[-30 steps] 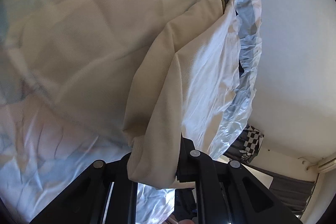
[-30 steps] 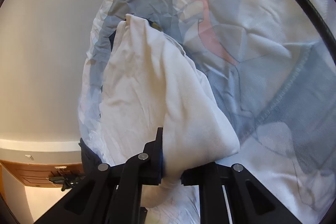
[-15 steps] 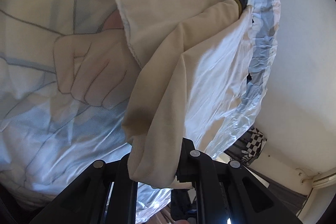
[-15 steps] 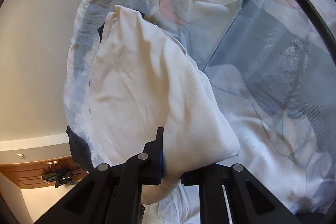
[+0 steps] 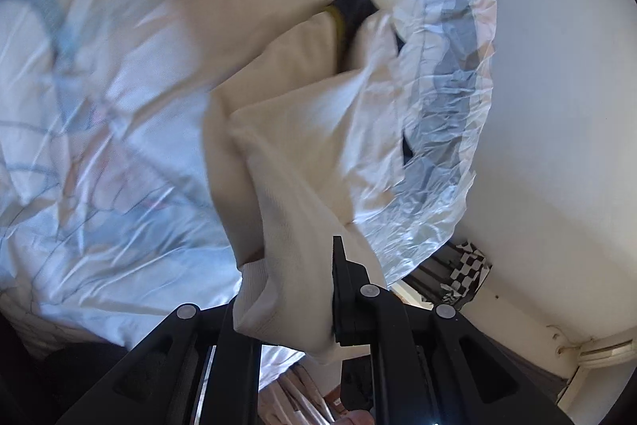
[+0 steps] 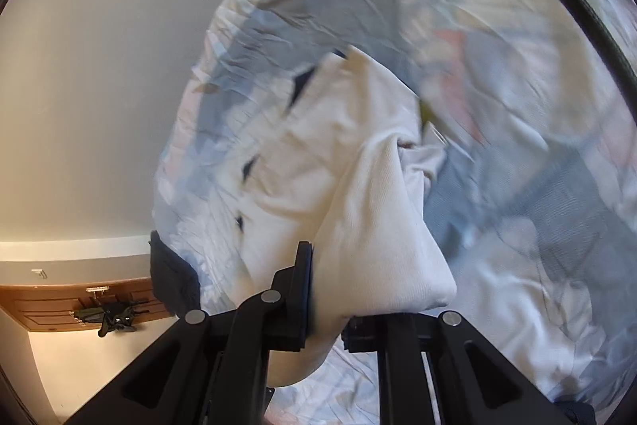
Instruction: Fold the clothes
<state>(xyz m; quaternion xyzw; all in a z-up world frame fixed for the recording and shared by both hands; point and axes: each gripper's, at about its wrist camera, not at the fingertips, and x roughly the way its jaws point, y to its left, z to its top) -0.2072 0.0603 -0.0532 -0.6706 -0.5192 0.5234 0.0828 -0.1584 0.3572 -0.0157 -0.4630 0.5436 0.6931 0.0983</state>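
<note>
1. Our left hand-held gripper [image 5: 302, 289] is pinched on a bunched fold of the cream garment [image 5: 302, 130], and our right hand-held gripper [image 6: 326, 301] is pinched on another thick fold of that garment [image 6: 358, 194]; it hangs between the two, above the patterned bedsheet [image 5: 99, 166] of the bed.
2. We judge the main risk to be slippage: each grip is on a rolled wad rather than a flat edge (layers can slide out one by one), and a quick lift or shake could pull the cloth free.
3. The garment could also come down skewed, because we cannot confirm that the two pinch points are matching corners; an uneven hold would give a crooked fold.
4. The hanging end may drag across the crumpled sheet and bunch under itself.
5. Both views are smeared by motion blur, so seams and hems are hard to read.
6. A dark part with a yellowish band [image 5: 350, 14] shows at the garment's far end; we cannot tell whether it is a cuff, a collar or another item.
7. The garment's full outline, its type, and the sheet beneath it are hidden (the cloth fills the middle of both views).
</note>
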